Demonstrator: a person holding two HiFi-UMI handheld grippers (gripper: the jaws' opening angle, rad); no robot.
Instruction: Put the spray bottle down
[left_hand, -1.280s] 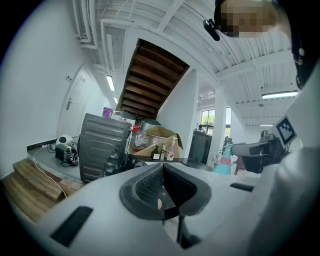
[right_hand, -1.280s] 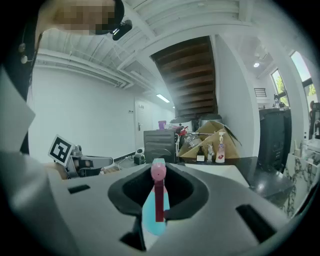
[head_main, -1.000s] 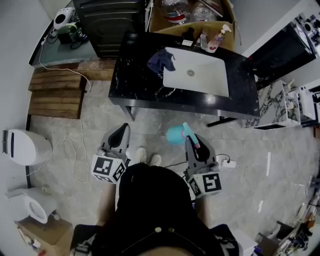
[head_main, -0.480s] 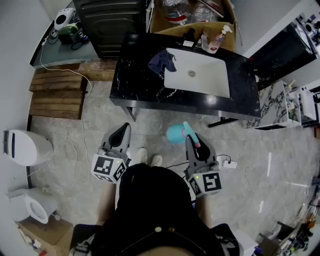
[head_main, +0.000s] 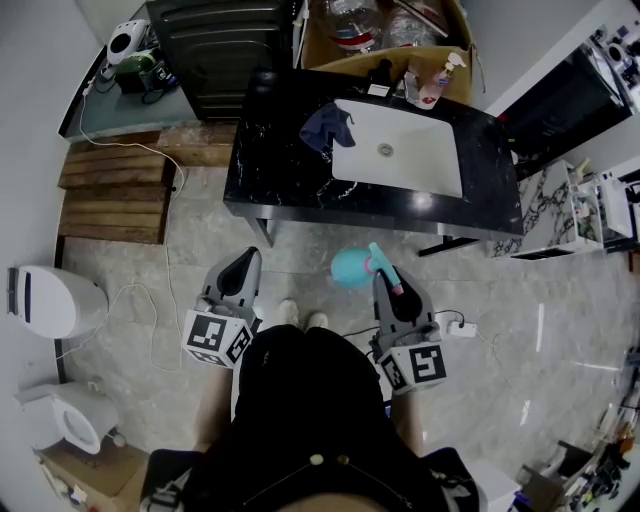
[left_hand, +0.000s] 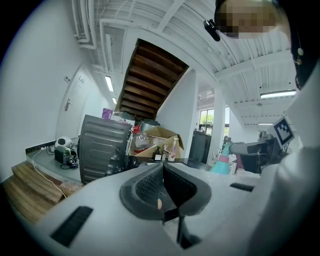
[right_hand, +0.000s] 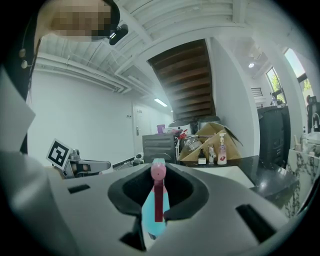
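Observation:
My right gripper (head_main: 381, 279) is shut on a teal spray bottle (head_main: 352, 267) with a pink trigger head, held in the air over the floor just short of the black counter (head_main: 270, 175). In the right gripper view the spray bottle (right_hand: 154, 212) stands upright between the jaws of the right gripper (right_hand: 157, 192), its pink nozzle (right_hand: 158, 171) on top. My left gripper (head_main: 246, 259) hangs level beside it, apart from the bottle. In the left gripper view the left gripper (left_hand: 162, 176) has its jaws pressed together with nothing between them, and the spray bottle (left_hand: 220, 165) shows at the right.
The counter carries a white sink (head_main: 395, 150) and a dark blue cloth (head_main: 325, 125); small bottles (head_main: 433, 78) and a cardboard box (head_main: 340, 50) stand behind it. Wooden pallets (head_main: 110, 190) lie left. A power strip (head_main: 462, 328) and cables lie on the stone floor.

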